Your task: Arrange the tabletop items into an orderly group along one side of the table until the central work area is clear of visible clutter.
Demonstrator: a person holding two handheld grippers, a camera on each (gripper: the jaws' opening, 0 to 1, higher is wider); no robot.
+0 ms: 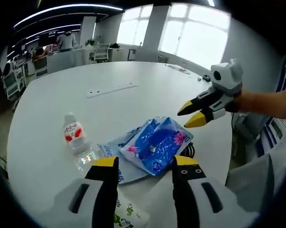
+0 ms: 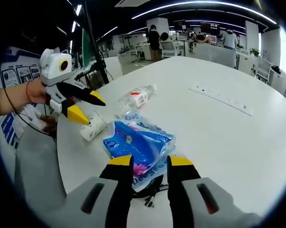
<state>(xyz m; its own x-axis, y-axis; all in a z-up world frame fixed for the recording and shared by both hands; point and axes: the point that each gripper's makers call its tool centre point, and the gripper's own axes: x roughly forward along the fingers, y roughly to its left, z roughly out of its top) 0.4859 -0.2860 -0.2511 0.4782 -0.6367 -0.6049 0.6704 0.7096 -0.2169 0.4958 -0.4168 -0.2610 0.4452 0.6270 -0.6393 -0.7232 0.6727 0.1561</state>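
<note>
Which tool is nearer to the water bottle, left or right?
Left. The left tool hangs open just beside the lying water bottle, by its lower end. The right tool hangs open over the blue package, which lies between it and the bottle.

A broad white worktop (image 1: 147, 99) with a rounded edge carries a small cluster near its close rim. A clear water bottle (image 1: 76, 138) with a red-and-white label lies on its side. Just beside it, a blue tissue pack (image 1: 157, 145) rests on a pale plastic bag (image 1: 115, 159) printed with blue letters. A white wrapped roll (image 2: 93, 125) lies near the bottle, and black cables (image 2: 151, 195) poke out under the pack. Farther off, well apart, a long white power strip (image 2: 221, 99) lies flat.
</note>
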